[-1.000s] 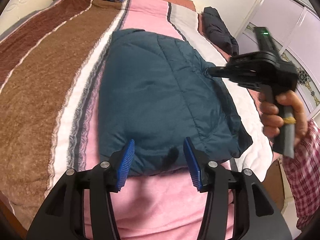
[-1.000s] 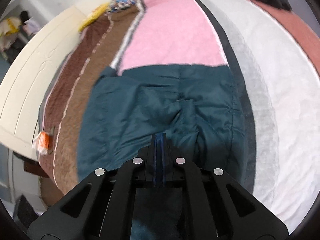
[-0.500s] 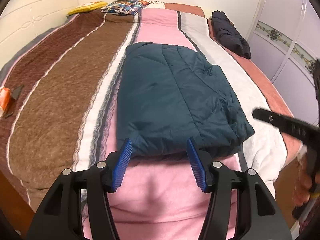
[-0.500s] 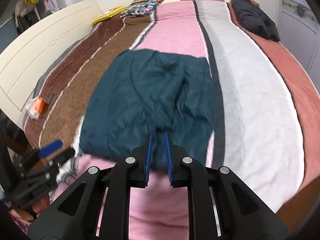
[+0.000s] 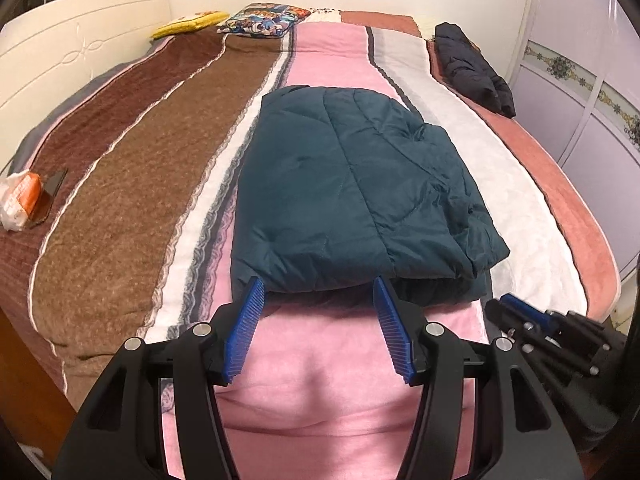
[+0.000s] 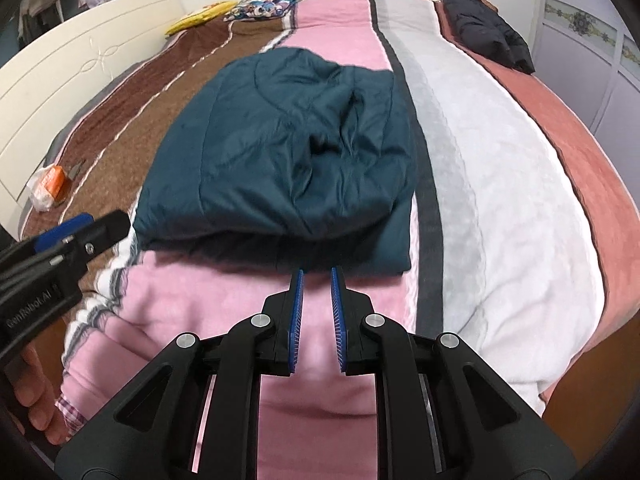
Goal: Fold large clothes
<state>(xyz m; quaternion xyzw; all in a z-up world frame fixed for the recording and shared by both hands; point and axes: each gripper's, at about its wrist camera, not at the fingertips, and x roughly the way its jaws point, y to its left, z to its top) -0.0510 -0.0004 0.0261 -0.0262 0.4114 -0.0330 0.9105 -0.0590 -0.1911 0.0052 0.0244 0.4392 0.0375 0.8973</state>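
A dark teal padded jacket [image 5: 352,192] lies folded into a compact bundle on the pink stripe of the bed blanket [image 5: 320,380]. My left gripper [image 5: 317,280] hovers just short of the jacket's near edge, jaws wide apart and empty. My right gripper [image 6: 316,271] hangs near the same edge further right, its blue pads [image 6: 297,320] a narrow gap apart with nothing between them. In the right wrist view the jacket [image 6: 280,152] fills the middle and the left gripper [image 6: 92,224] shows at the left in a hand. The right gripper [image 5: 516,304] shows low right in the left wrist view.
A black jacket [image 5: 472,68] lies at the bed's far right. Pillows [image 5: 264,24] sit at the far end. An orange and white bag [image 5: 20,200] rests at the left by the cream bed board [image 5: 80,40]. Lilac wardrobe doors [image 5: 580,92] stand on the right.
Both grippers drew back from the jacket toward the near end of the bed. The right gripper, shut on the jacket's fabric before, let go and its pads parted slightly.
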